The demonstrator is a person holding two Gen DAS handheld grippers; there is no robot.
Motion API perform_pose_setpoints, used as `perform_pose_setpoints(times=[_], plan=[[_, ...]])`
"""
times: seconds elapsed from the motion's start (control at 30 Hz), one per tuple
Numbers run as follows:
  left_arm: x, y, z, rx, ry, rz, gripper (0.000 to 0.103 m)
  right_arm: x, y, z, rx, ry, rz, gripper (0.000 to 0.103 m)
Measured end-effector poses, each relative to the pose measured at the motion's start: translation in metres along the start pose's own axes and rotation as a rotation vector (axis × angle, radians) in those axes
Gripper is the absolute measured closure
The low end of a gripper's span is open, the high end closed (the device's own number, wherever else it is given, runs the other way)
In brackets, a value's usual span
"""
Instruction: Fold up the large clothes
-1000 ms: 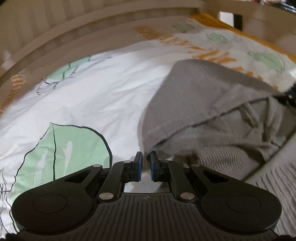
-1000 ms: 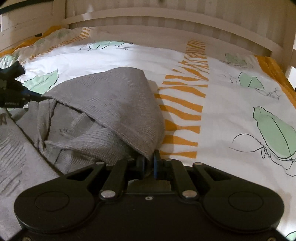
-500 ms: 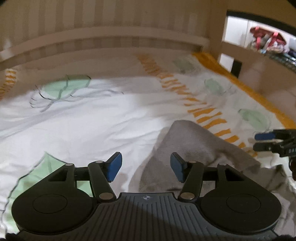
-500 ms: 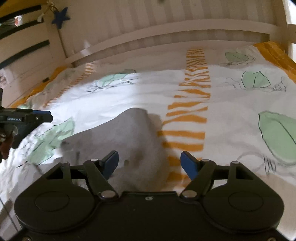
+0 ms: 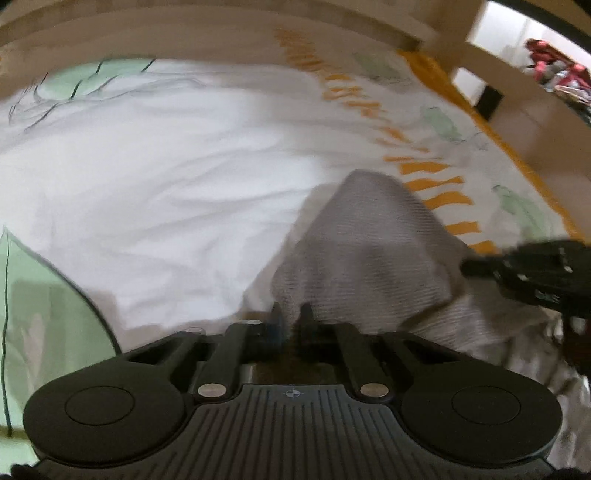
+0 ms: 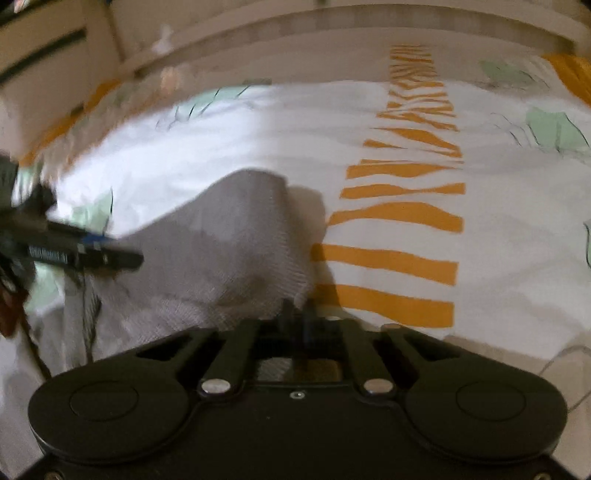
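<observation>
Left wrist cam first: my left tongs (image 5: pixel 291 317) are pinched tight on the near corner of the grey knit sweater (image 5: pixel 369 251), fabric caught right between the pads. The sweater is bunched into a hump on the bed, over the white duvet (image 5: pixel 166 192) with its green leaves and orange stripes. The right tongs (image 5: pixel 476 267) poke in from the right edge, at the sweater's other side. Everything's a bit motion-blurred.

Right wrist cam: the right tongs (image 6: pixel 299 314) are clamped narrow too, gripping the sweater's (image 6: pixel 229 240) edge just beside the orange stripe band (image 6: pixel 399 221). My left tongs (image 6: pixel 125 258) show at the left, over the grey fabric. The wooden bed frame (image 6: pixel 332 22) runs behind it all.
</observation>
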State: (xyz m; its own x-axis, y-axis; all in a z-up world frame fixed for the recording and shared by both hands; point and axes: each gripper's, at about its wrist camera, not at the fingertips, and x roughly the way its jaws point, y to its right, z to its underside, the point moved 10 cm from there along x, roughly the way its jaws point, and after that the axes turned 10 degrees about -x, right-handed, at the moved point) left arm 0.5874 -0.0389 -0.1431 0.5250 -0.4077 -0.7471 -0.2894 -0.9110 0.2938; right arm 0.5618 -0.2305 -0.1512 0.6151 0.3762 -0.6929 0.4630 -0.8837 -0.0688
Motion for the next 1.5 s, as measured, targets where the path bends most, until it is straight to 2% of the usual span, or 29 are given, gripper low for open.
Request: perform_pose_setpoints(times=[0.07, 0.13, 0.17, 0.23, 0.27, 0.3, 0.33, 0.37, 0.43, 0.5, 0.53, 0.57, 0.63, 0.7, 0.83, 1.0, 1.07, 1.1, 1.13, 1.17, 1.23, 1.3, 1.4, 1.5], plan=[[-0.019, 0.009, -0.014, 0.049, 0.131, -0.024, 0.095, -0.012, 0.000, -0.018, -0.126, 0.055, 0.114, 0.094], [-0.031, 0.013, -0.021, 0.054, 0.220, -0.027, 0.095, -0.026, 0.013, -0.037, -0.116, 0.137, 0.186, 0.095], [-0.027, 0.014, -0.019, 0.063, 0.207, -0.036, 0.095, -0.029, 0.021, -0.043, -0.087, 0.157, 0.200, 0.095], [-0.007, 0.007, -0.005, 0.092, 0.116, -0.114, 0.092, -0.024, 0.029, -0.040, -0.056, 0.132, 0.198, 0.095], [0.005, 0.002, 0.004, 0.114, 0.056, -0.156, 0.091, -0.016, 0.029, -0.031, -0.051, 0.088, 0.186, 0.094], [0.014, -0.001, 0.013, 0.132, 0.014, -0.169, 0.087, -0.006, 0.029, -0.021, -0.050, 0.032, 0.167, 0.094], [0.012, -0.001, 0.014, 0.145, 0.034, -0.160, 0.087, 0.004, 0.028, -0.007, -0.055, -0.031, 0.158, 0.093], [0.010, -0.001, 0.013, 0.148, 0.031, -0.159, 0.086, 0.009, 0.028, 0.002, -0.068, -0.057, 0.166, 0.090], [0.004, 0.001, 0.008, 0.147, 0.001, -0.134, 0.084, 0.004, 0.029, 0.007, -0.052, -0.027, 0.139, 0.079], [-0.006, 0.002, -0.007, 0.128, 0.027, -0.110, 0.081, -0.003, 0.037, 0.003, 0.009, -0.018, 0.112, 0.042], [-0.013, 0.002, -0.017, 0.103, 0.063, -0.094, 0.076, -0.009, 0.042, -0.002, 0.032, 0.006, 0.098, 0.036], [-0.017, 0.002, -0.025, 0.074, 0.090, -0.074, 0.073, -0.015, 0.044, -0.008, 0.050, 0.038, 0.086, 0.035], [-0.019, 0.004, -0.038, 0.021, 0.115, -0.037, 0.059, -0.023, 0.048, -0.023, 0.098, 0.094, 0.052, 0.035], [-0.011, 0.011, -0.043, 0.019, 0.081, -0.017, 0.058, -0.022, 0.049, -0.035, 0.126, 0.112, 0.028, 0.035], [0.013, 0.022, -0.038, 0.078, 0.011, -0.025, 0.058, -0.002, 0.038, -0.047, 0.059, 0.077, 0.020, 0.035], [0.043, 0.017, -0.024, 0.076, -0.073, -0.060, 0.057, 0.020, 0.026, -0.045, 0.058, 0.057, -0.008, 0.035], [0.046, 0.016, -0.019, 0.068, -0.072, -0.048, 0.059, 0.029, 0.023, -0.044, 0.066, 0.047, -0.010, 0.035], [0.044, 0.016, -0.018, 0.073, -0.057, -0.039, 0.074, 0.033, 0.021, -0.043, 0.063, 0.037, -0.010, 0.040], [0.041, 0.018, -0.017, 0.076, -0.051, -0.029, 0.095, 0.035, 0.018, -0.041, 0.049, 0.026, -0.003, 0.051], [0.038, 0.021, -0.018, 0.086, -0.039, -0.027, 0.096, 0.035, 0.016, -0.040, 0.035, 0.020, 0.011, 0.096], [0.026, 0.028, -0.020, 0.151, 0.017, -0.061, 0.096, 0.027, 0.010, -0.043, 0.001, 0.040, 0.048, 0.094], [0.005, 0.038, -0.022, 0.207, 0.101, -0.071, 0.096, 0.011, 0.004, -0.051, -0.034, 0.099, 0.076, 0.094], [-0.041, 0.049, -0.019, 0.223, 0.252, -0.060, 0.096, -0.027, -0.007, -0.059, -0.059, 0.202, 0.094, 0.095], [-0.084, 0.061, -0.003, 0.286, 0.360, -0.042, 0.096, -0.072, -0.024, -0.056, -0.131, 0.289, 0.119, 0.094]])
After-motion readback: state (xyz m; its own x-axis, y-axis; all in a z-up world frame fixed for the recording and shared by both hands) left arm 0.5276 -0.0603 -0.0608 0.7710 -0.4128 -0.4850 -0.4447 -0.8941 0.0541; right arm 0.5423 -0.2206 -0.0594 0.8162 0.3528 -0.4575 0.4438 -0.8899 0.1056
